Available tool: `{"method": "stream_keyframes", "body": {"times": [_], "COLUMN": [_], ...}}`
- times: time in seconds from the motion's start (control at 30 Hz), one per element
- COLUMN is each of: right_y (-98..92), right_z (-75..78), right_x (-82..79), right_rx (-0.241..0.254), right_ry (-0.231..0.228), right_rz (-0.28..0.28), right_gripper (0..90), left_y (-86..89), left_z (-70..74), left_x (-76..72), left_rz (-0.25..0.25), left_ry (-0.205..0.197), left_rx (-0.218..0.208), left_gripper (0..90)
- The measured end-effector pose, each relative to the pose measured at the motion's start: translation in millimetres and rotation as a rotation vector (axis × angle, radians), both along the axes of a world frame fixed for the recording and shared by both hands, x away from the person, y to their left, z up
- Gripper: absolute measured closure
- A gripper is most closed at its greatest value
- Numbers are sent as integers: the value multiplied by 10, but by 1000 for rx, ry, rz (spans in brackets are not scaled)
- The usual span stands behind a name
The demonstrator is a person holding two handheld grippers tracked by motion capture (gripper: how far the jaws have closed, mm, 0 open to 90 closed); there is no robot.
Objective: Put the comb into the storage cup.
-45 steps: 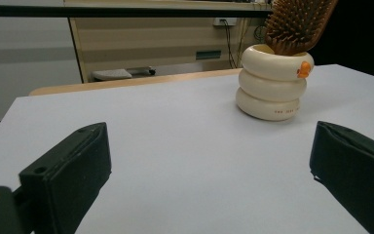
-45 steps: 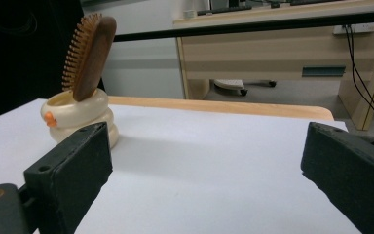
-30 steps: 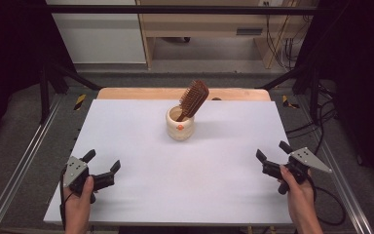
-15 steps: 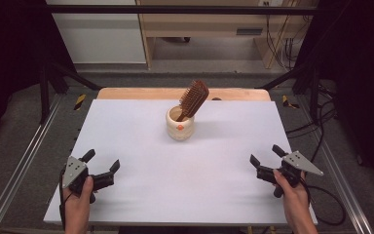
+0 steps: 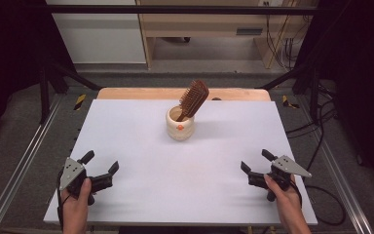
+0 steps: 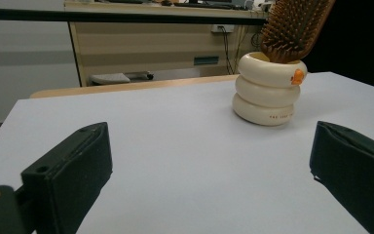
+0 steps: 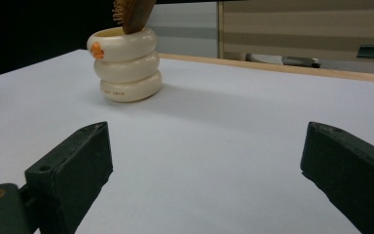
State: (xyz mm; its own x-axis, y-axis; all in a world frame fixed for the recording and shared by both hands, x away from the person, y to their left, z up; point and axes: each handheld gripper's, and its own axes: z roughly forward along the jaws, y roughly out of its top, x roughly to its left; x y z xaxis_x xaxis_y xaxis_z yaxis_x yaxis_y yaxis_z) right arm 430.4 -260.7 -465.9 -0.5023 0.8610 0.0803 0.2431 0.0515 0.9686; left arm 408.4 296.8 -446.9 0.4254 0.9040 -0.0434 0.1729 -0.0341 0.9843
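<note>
hairbrush [image 5: 194, 100] stands tilted in cup [image 5: 179, 125], upper centre of frame, on table [image 5: 175, 190]. left gripper [image 5: 100, 167] lower left, right gripper [image 5: 254, 162] lower right, both well apart from cup.

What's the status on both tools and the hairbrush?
Left tool open, empty, near table edge. Right tool open, empty, likewise. Hairbrush leaning in cream cup, handle down. Table bare between tools and cup.

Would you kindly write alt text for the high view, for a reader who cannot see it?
A brown wooden paddle hairbrush stands handle-down, leaning right, in a cream ribbed ceramic holder at the far middle of a white table. Near the front corners, a person's hands hold the open left gripper and right gripper, both apart from the holder.
</note>
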Motion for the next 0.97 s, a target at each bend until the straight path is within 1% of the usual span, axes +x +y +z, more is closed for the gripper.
{"method": "stream_keyframes", "body": {"times": [0.07, 0.1, 0.17, 0.23, 0.27, 0.33, 0.37, 0.43, 0.53, 0.57, 0.6, 0.63, 0.67, 0.7, 0.73, 0.77, 0.8, 0.83, 0.9, 0.97], "right_y": [16, 46, 58, 97, 97, 133, 146, 174, 217, 227, 238, 251, 263, 263, 276, 294, 300, 304, 312, 317], "right_z": [-6, -19, -29, -61, -61, -71, -73, -80, -80, -76, -74, -73, -72, -72, -70, -59, -52, -47, -42, -35], "right_x": [-2, -9, -10, -20, -20, -27, -27, -26, -33, -33, -34, -34, -36, -36, -37, -42, -43, -43, -38, -31], "right_rx": [-1, -4, -2, -4, -4, -11, -13, -22, -23, -22, -20, -20, -22, -22, -23, -15, -11, -10, -4, 2], "right_ry": [1, 4, 4, 11, 11, 9, 10, 10, 10, 6, 5, 5, 6, 6, 4, 0, -2, -5, -5, -7], "right_rz": [8, 24, 29, 54, 54, 76, 82, 98, 119, 124, 128, 131, 135, 135, 140, 146, 151, 152, 152, 148], "right_gripper": [48, 48, 46, 45, 45, 43, 42, 40, 40, 40, 40, 38, 38, 38, 38, 41, 41, 43, 44, 44], "left_y": [3, 7, 6, 9, 9, 7, 15, 43, 68, 64, 53, 53, 26, 26, 10, -27, -27, -58, -71, -71], "left_z": [4, 7, 9, 7, 7, -9, -7, 4, -13, -18, -20, -20, -15, -15, -13, -10, -10, -4, 0, 4], "left_x": [-11, -19, -26, -33, -33, -40, -52, -88, -138, -154, -167, -167, -179, -179, -175, -167, -167, -161, -150, -147], "left_rz": [6, 6, 7, 1, 1, -4, -8, -2, -18, -26, -42, -42, -57, -57, -67, -82, -82, -99, -108, -101], "left_ry": [-2, 1, 3, 13, 13, 28, 35, 29, 41, 47, 46, 46, 37, 37, 32, 22, 22, 6, -7, -13], "left_rx": [-3, -1, -1, -15, -15, -11, 2, 21, 19, 25, 31, 31, 49, 49, 49, 57, 57, 69, 51, 50], "left_gripper": [17, 17, 18, 21, 21, 22, 23, 25, 35, 35, 35, 34, 33, 33, 33, 32, 32, 30, 29, 28]}}
